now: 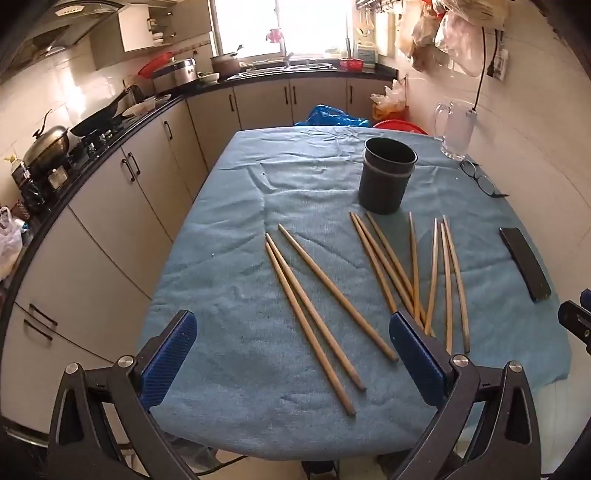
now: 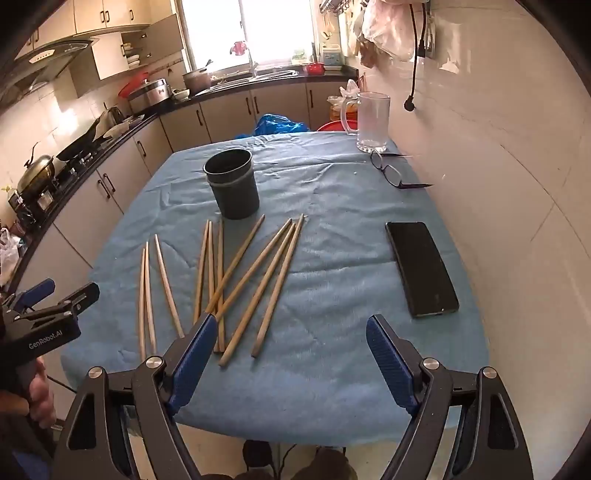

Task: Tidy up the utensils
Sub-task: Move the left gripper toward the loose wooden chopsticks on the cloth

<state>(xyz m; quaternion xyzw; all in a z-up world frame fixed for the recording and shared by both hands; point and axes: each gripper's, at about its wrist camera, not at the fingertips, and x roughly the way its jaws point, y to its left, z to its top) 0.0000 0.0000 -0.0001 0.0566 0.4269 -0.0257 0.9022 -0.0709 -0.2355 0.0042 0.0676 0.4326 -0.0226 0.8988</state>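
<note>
A blue cloth (image 2: pixel 332 258) covers the table. On it, near the right edge, lies a black phone (image 2: pixel 421 267), screen up. Beyond the phone lie folded glasses (image 2: pixel 391 171), and just behind them, at the far right corner, stands a clear glass mug (image 2: pixel 371 122), upright, handle to the left. Past the far edge of the table show a blue plastic bag (image 1: pixel 332 116) and the rim of a red basin (image 1: pixel 400 127). A dark counter (image 1: pixel 110 136) runs along the left wall and under the window (image 1: pixel 280 22). On it sit a wok (image 1: pixel 98 118), a lidded metal pot (image 1: pixel 48 142) and a steel cooker (image 1: pixel 175 74). Plastic bags (image 1: pixel 454 40) hang on the right wall.
</note>
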